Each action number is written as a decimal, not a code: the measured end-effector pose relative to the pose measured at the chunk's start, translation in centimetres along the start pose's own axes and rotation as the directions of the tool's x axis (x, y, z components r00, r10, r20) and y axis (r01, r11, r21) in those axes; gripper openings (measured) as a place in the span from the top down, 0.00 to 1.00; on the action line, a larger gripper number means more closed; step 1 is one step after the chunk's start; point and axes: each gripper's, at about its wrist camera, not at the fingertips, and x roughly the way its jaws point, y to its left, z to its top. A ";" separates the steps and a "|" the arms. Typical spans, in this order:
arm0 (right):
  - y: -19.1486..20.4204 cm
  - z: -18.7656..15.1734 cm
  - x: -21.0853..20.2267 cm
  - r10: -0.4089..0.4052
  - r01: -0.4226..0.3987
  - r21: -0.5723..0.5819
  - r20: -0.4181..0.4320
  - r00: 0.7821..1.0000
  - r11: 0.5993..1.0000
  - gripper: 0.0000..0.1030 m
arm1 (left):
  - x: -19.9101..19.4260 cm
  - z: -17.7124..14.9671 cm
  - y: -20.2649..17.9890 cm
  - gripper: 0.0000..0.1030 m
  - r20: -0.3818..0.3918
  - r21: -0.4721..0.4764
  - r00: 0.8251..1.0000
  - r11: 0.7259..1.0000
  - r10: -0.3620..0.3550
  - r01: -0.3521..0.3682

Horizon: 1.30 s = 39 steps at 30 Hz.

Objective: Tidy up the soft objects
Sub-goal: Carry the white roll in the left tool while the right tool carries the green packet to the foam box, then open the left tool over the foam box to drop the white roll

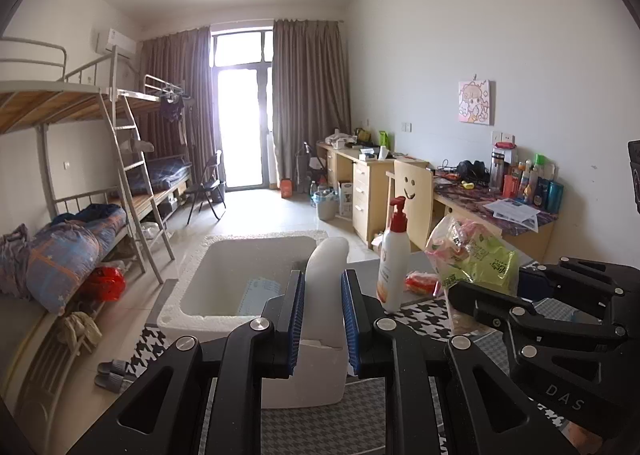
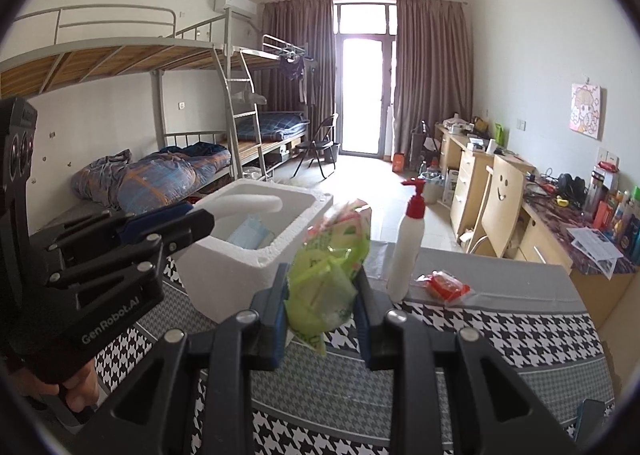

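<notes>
Both tools carrying soft things toward the box (image 2: pixel 256 243).
Left tool (image 1: pixel 322 307) is gripping a foam roll (image 1: pixel 326 267), right tool (image 2: pixel 322 311) squeezing a bag (image 2: pixel 328 267); lift both clear of the rim before letting go.

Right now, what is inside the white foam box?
Inside the white foam box lie a light blue face mask and one end of a white foam piece; the near wall hides the rest of the floor.

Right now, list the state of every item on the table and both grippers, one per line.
Foam box: open, no lid, blue mask inside.
White foam piece: held over the box.
Left gripper: shut on the foam piece.
Green snack bag: lifted off the table.
Right gripper: shut on the bag.
Pump bottle: upright.
Red packet: lying flat.
</notes>
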 end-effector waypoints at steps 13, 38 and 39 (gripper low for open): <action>1.2 1.8 1.4 0.014 -0.014 -0.041 0.009 1.000 0.999 0.68 | 1.3 1.1 1.4 0.80 -0.010 -0.012 0.999 0.999 0.035 -0.036; 0.9 3.3 5.8 0.082 -0.085 -0.076 -0.046 0.996 0.993 0.68 | 6.0 2.1 4.2 0.80 -0.077 -0.051 0.991 0.992 0.114 -0.118; 0.9 3.3 5.9 0.080 -0.084 -0.079 -0.047 0.996 0.993 0.68 | 6.3 2.2 4.2 0.80 -0.079 -0.053 0.990 0.992 0.113 -0.118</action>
